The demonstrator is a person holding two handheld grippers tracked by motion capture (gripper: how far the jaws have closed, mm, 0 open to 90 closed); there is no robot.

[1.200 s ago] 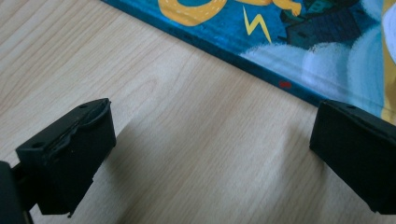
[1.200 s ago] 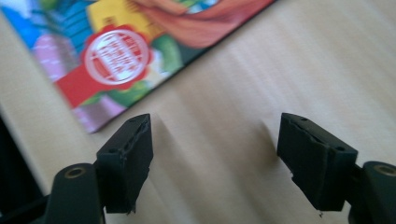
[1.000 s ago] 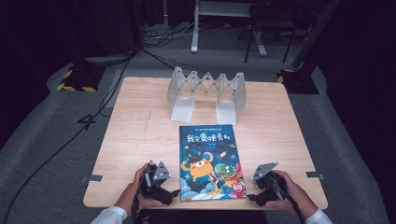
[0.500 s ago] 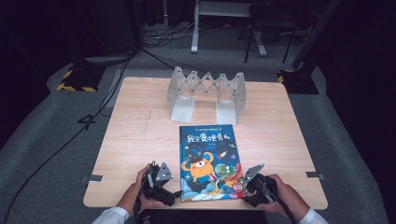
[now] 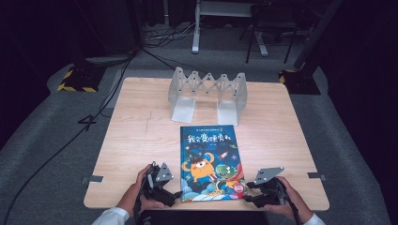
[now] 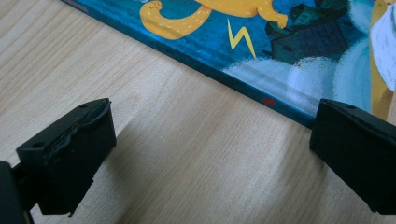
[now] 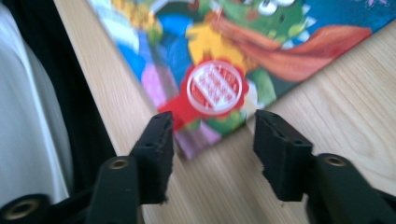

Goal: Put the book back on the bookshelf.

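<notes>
Left gripper (image 5: 172,196): held at the near edge of the wooden table (image 5: 141,136), just beside the lower left corner of the picture book (image 5: 211,161). In the left gripper view its jaws are spread wide over bare wood, with the book's blue edge (image 6: 261,88) running across between and beyond them; nothing is between the jaws.

Right gripper (image 5: 250,193): held at the near edge, at the book's lower right corner. In the right gripper view the jaws stand apart, one on each side of that corner, near the red round seal (image 7: 215,88) printed on the cover. They are not pinching the book.

Picture book: lies flat, cover up, in the near central part of the table.

Folding book rack (image 5: 208,93): stands at the far central part of the table, beyond the book and apart from it. Its slots hold nothing.
</notes>
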